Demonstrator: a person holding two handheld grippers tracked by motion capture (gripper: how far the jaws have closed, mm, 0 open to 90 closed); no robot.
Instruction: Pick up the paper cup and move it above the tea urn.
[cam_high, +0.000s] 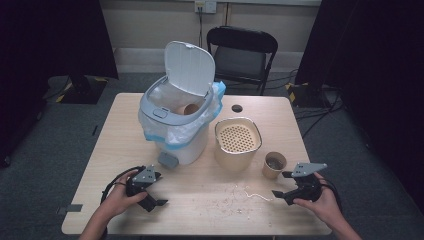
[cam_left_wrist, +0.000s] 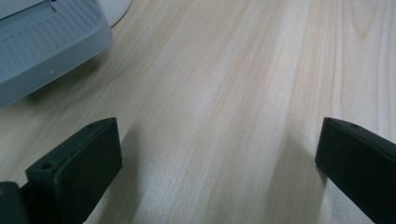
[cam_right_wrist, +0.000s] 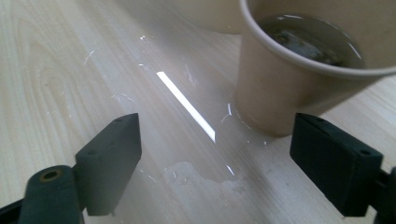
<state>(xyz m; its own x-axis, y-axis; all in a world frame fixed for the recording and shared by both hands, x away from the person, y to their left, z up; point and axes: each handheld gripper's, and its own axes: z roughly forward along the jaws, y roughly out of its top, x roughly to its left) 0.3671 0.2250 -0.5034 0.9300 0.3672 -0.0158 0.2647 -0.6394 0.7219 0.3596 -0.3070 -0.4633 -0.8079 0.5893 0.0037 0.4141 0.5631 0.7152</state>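
Paper cup just ahead of the right gripper

The paper cup (cam_high: 274, 165), holding murky liquid, stands upright near the worktop's (cam_high: 200, 210) right edge; right gripper (cam_high: 283, 184), nearer, jaws apart and empty; left gripper (cam_high: 159, 190) likewise apart.

Dim room, table (cam_high: 200, 200) lit from above; glare streak in right gripper view; close-ups soft.

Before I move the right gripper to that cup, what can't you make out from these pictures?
- Paper cup: the right gripper view's top and right edges cut off its far rim; what lies in the dark liquid is blurred, and too small in the high view.
- Bin: its raised lid and bag hide most of the inside; a second cup peeks out.
- Strainer pot: the perforated insert hides what is below.
- Bin pedal: cut off by the left gripper view's edges.
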